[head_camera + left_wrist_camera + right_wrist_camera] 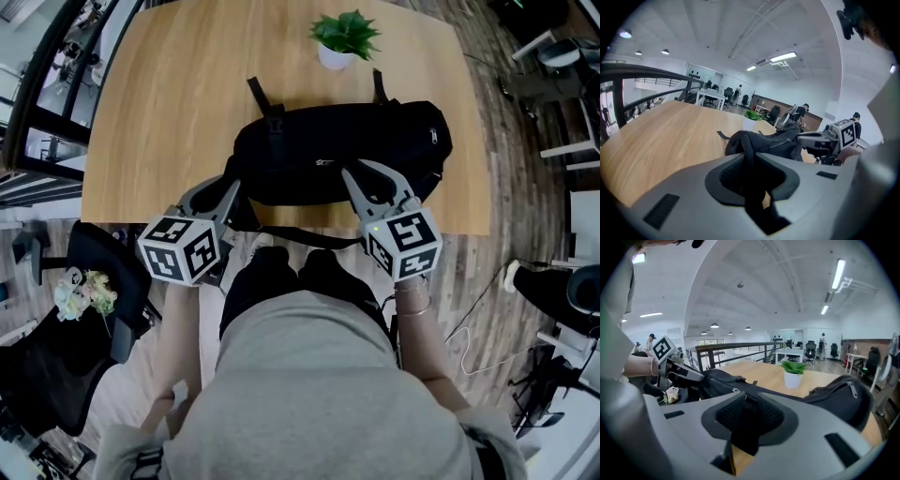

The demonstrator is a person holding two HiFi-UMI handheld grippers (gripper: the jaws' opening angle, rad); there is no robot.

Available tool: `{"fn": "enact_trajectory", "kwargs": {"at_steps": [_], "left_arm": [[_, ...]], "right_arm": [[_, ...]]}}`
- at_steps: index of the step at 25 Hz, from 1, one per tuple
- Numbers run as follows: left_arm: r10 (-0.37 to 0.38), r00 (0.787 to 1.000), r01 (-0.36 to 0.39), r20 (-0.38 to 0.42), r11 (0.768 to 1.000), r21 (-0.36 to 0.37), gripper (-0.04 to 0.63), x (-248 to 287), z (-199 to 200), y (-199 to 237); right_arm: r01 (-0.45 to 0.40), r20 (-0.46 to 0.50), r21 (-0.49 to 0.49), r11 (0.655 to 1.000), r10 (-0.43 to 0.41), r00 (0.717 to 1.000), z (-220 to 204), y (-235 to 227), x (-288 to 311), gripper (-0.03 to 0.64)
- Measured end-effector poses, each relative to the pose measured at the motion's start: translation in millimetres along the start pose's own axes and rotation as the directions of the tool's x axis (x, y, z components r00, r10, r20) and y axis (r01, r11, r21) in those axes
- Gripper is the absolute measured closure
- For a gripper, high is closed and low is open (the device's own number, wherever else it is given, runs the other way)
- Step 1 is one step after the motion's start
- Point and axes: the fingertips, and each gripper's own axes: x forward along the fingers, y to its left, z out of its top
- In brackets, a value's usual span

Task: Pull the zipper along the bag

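A black bag [347, 150] lies across the near half of the wooden table [169, 112]. A small zipper pull [323, 162] shows on its front face, just left of my right gripper. My left gripper [234, 183] is at the bag's left end, and in the left gripper view [751, 159] its jaws are shut on a black strap of the bag [780, 143]. My right gripper [349, 173] sits at the bag's front middle. In the right gripper view [746, 401] black bag fabric fills the narrow gap between its pads, and the bag [839, 397] stretches to either side.
A potted plant [342, 39] stands behind the bag at the table's far side. The table's front edge runs just under both grippers, with the person's lap below it. A black office chair [84, 281] and a small bunch of flowers [84, 292] are on the left.
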Motion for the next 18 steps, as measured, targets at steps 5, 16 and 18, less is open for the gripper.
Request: {"fn": "enact_trajectory", "kwargs": {"at_steps": [5,16,18], "left_arm": [[0.097,0.994,-0.103,0.051,0.984,0.145,0.445,-12,19,-5],[-0.071,0.994,0.100,-0.077,0.864,0.494,0.408,39,30,-90],[-0.089,0.992,0.120,-0.087,0.858,0.499,0.408,46,31,-98]], "right_arm": [[-0.050,-0.004,-0.029,0.998,0.050,0.999,1,10,9,0.511],[-0.155,-0.119,-0.159,0.975,0.137,0.983,-9,20,26,0.483],[-0.165,-0.149,-0.198,0.966,0.137,0.979,-12,22,28,0.483]]}}
